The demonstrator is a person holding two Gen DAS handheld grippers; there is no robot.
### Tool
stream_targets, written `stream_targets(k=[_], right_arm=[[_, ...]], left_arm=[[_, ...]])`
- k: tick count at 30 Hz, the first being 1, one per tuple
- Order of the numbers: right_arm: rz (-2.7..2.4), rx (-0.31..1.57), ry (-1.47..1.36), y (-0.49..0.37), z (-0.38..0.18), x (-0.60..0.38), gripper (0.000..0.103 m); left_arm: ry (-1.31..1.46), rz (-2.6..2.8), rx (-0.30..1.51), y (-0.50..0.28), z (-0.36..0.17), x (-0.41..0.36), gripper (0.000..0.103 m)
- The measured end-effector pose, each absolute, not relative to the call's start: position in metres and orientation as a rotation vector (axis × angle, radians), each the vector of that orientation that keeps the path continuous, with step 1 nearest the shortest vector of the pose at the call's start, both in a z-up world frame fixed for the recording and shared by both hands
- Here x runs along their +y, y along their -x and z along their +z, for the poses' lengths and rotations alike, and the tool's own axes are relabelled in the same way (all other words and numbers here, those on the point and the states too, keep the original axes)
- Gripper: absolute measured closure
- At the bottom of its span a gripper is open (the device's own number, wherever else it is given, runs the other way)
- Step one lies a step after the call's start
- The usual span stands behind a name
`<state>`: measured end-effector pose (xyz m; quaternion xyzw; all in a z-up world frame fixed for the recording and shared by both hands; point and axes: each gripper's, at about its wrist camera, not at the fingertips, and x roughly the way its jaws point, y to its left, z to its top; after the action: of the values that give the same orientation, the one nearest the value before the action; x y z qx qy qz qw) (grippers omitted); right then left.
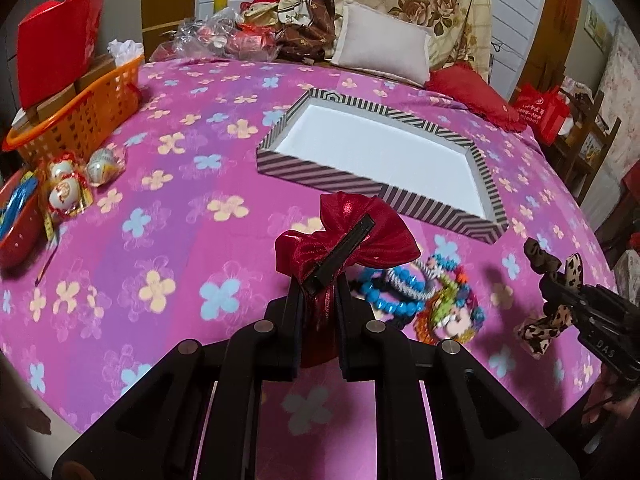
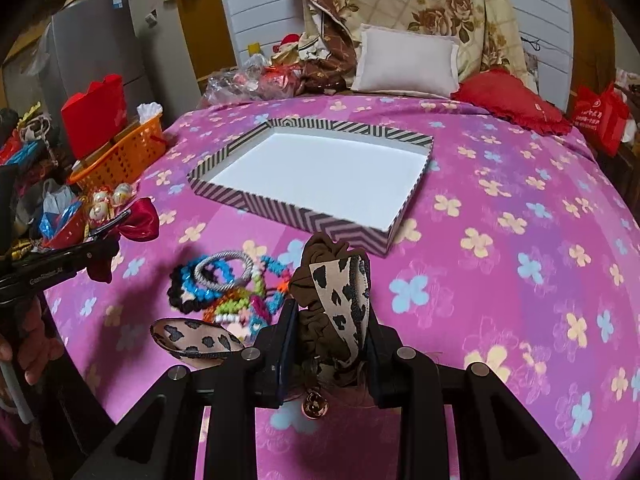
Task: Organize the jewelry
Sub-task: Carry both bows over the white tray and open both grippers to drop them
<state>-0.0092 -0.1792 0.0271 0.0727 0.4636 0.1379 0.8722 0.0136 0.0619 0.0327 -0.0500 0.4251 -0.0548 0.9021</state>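
My left gripper is shut on a shiny red bow hair clip, held above the bed; the same red bow shows at the left of the right wrist view. My right gripper is shut on a brown scrunchie with leopard-print ears and a small bell; this leopard scrunchie also shows at the right edge of the left wrist view. A pile of colourful hair ties and beaded bracelets lies on the pink flowered bedspread. Beyond it sits an empty striped tray with a white inside.
An orange basket with boxes and a red bag stands at the left. Small wrapped ornaments and a red bowl lie near it. A white pillow, red cushion and folded quilts fill the headboard end.
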Motion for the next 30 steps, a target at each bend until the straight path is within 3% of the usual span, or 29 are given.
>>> stream_targets(k=[19,30], right_arm=[[0.255,0.965,-0.157,-0.079,0.026,-0.194,0.075],[0.232,0.994,-0.146,-0.160,-0.001,-0.188,0.075]], left_arm=[[0.118,-0.098,0.896,-0.119,0.048,0.043,0.091],[0.127,-0.033,1.012,-0.197,0.007,0.044,0.091]])
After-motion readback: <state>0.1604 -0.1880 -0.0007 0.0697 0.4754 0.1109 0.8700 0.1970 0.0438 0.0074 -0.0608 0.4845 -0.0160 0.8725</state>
